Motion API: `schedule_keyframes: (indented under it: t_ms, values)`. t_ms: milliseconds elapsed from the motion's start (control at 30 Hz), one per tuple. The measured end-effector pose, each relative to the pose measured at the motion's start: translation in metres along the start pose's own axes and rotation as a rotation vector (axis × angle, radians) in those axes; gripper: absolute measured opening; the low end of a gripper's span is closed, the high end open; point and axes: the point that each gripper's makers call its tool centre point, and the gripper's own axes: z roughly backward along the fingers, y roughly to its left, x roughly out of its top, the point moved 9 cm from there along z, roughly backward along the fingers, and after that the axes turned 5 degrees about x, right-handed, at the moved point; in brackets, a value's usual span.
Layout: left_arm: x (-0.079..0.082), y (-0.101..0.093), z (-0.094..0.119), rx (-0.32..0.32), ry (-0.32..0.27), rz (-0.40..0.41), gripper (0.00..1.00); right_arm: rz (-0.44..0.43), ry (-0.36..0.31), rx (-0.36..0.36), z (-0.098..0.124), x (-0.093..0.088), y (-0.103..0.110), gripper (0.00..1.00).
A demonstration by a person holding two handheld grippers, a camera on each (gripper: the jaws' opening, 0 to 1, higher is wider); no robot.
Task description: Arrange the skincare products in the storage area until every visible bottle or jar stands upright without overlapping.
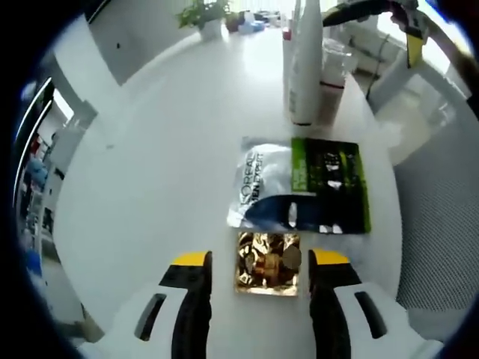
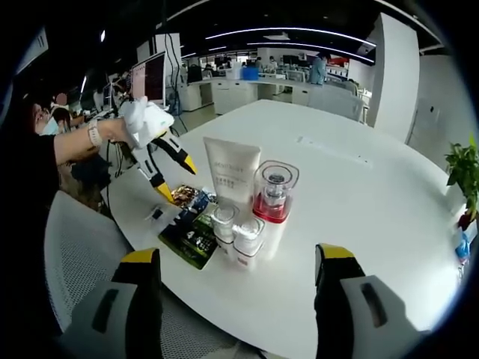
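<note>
The left gripper (image 1: 260, 278) has a white moulded body with dark slots on each side, and two black fingers (image 1: 193, 299) capped in yellow. The right gripper (image 2: 238, 278) is built alike: pale grey-white shells, black fingers (image 2: 142, 299), yellow tips. In the right gripper view the person (image 2: 34, 161) wears a dark top and what looks like a wristband.

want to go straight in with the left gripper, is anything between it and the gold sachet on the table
Nothing visible. In the left gripper view the gold sachet lies flat on the white table, right ahead of the open left gripper. The L'Oreal packet lies just beyond the sachet, and the white bottle stands farther back.
</note>
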Motion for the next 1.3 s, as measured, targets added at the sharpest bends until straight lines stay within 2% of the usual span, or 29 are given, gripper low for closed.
schedule_keyframes:
  t_ms: [400, 567, 833, 1200, 1300]
  values:
    - [0.004, -0.011, 0.032, 0.074, -0.116, 0.149, 0.56, 0.009, -0.006, 0.014, -0.003, 0.0, 0.001, 0.85]
    - [0.004, -0.018, 0.047, 0.093, -0.183, 0.224, 0.6, 0.021, -0.006, 0.023, -0.005, 0.002, 0.002, 0.86]
    - [0.003, -0.022, 0.072, 0.173, -0.255, 0.323, 0.7, 0.046, -0.003, 0.04, -0.007, 0.008, 0.001, 0.87]
    - [-0.003, -0.035, 0.102, 0.261, -0.325, 0.399, 0.81, 0.074, 0.015, 0.049, -0.006, 0.008, 0.006, 0.92]
    - [-0.005, -0.041, 0.105, 0.28, -0.316, 0.398, 0.86, 0.081, 0.013, 0.047, -0.006, 0.008, 0.008, 0.94]
